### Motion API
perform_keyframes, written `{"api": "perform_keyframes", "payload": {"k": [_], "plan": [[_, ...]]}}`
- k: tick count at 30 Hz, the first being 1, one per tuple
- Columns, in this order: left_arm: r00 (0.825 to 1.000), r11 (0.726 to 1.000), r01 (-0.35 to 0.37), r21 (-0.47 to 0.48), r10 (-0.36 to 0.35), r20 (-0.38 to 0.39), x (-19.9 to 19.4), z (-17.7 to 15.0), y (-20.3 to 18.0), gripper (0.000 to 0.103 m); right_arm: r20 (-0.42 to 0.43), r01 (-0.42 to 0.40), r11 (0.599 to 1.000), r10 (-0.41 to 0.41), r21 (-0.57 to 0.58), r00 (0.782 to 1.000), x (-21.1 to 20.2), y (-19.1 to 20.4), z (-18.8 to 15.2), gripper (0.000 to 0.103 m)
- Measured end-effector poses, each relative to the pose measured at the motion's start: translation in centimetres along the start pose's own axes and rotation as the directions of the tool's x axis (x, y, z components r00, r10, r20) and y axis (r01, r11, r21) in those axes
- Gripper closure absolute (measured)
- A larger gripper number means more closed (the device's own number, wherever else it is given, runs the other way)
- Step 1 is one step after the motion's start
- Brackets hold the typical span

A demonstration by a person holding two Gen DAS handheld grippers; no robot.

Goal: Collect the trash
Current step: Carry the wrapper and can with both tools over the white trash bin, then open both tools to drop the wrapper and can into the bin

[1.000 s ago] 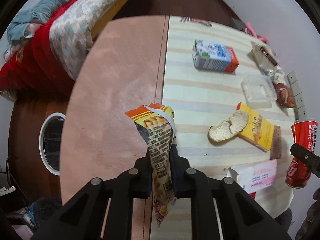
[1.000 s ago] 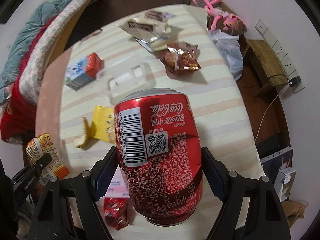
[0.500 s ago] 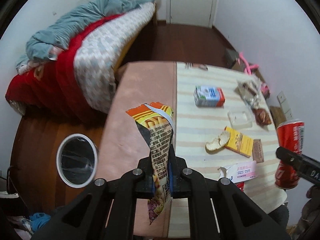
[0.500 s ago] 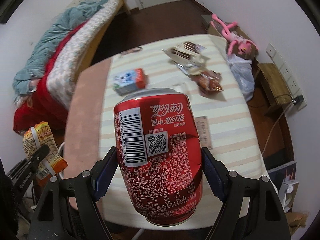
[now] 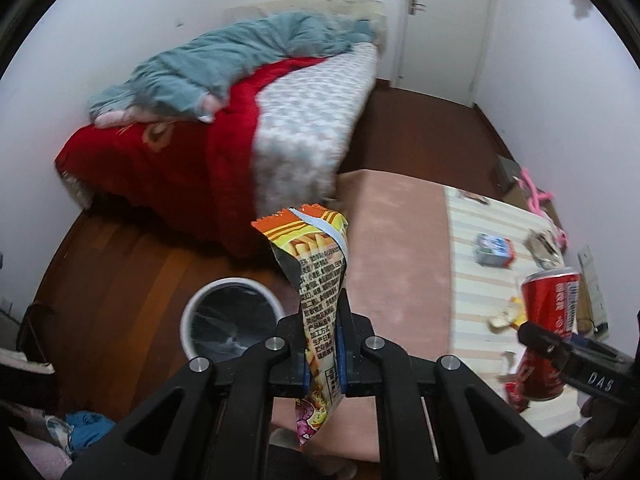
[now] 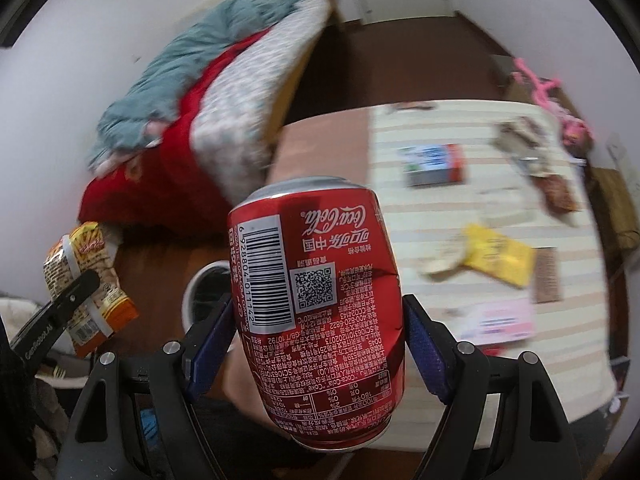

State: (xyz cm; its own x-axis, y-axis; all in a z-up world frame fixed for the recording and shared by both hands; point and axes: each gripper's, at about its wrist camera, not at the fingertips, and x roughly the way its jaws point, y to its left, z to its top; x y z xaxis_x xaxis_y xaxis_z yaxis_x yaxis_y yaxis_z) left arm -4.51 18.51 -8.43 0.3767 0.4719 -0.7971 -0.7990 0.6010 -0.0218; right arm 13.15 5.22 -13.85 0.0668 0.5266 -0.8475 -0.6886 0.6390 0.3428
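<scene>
My left gripper (image 5: 321,354) is shut on an orange-and-yellow snack wrapper (image 5: 316,276) and holds it upright in the air. A white-rimmed trash bin (image 5: 230,322) with a dark liner stands on the wooden floor just left of and below the wrapper. My right gripper (image 6: 316,336) is shut on a red cola can (image 6: 316,300) held upside down. The can (image 5: 550,320) also shows at the right of the left wrist view. The bin's rim (image 6: 196,292) shows just left of the can, and the wrapper (image 6: 86,276) at far left.
The table (image 5: 396,248) with a pink cloth and a striped cloth lies to the right. On it are a milk carton (image 6: 434,164), a yellow packet (image 6: 500,260), a bread piece (image 6: 444,256) and other wrappers. A bed (image 5: 240,120) with red and blue bedding stands behind.
Both grippers have lifted and swung left, away from the table, with the wrapper and can still held. The trash bin now sits closer and more central below them.
</scene>
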Motion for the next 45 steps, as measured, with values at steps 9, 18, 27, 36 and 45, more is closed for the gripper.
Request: {"api": "perform_keyframes", "payload": {"k": [9,18,27,36,45], "plan": [[0.991,0.984,-0.005,-0.178,-0.018,-0.13,7.4,-1.3,13.5,0.097,-0.199,-0.106,0.988,0.082,-0.116,0.977,13.1,13.5,-2.1,0.021],[0.931,0.923,0.046,-0.383,-0.178,-0.317,21.7,-4.6,23.5,0.095,-0.377,-0.087,0.982,0.017,-0.17,0.926,30.3,20.4,-2.6,0.021],[0.913,0.863,-0.058,-0.502,-0.158,-0.377,27.6,-6.8,28.1,0.011,-0.496,-0.043,0.986,-0.044,-0.163,0.867,41.1,20.9,-0.9,0.011],[0.924,0.881,-0.208,-0.426,0.034,-0.38,25.7,-8.7,28.8,0.001,-0.466,-0.018,0.945,-0.145,-0.327,0.873,39.7,23.0,-2.7,0.0],[0.917,0.911,-0.246,-0.331,0.109,-0.383,23.1,-9.7,27.0,0.001,-0.415,0.069,0.905,-0.259,-0.42,0.872,36.4,22.3,-4.6,0.0]]}}
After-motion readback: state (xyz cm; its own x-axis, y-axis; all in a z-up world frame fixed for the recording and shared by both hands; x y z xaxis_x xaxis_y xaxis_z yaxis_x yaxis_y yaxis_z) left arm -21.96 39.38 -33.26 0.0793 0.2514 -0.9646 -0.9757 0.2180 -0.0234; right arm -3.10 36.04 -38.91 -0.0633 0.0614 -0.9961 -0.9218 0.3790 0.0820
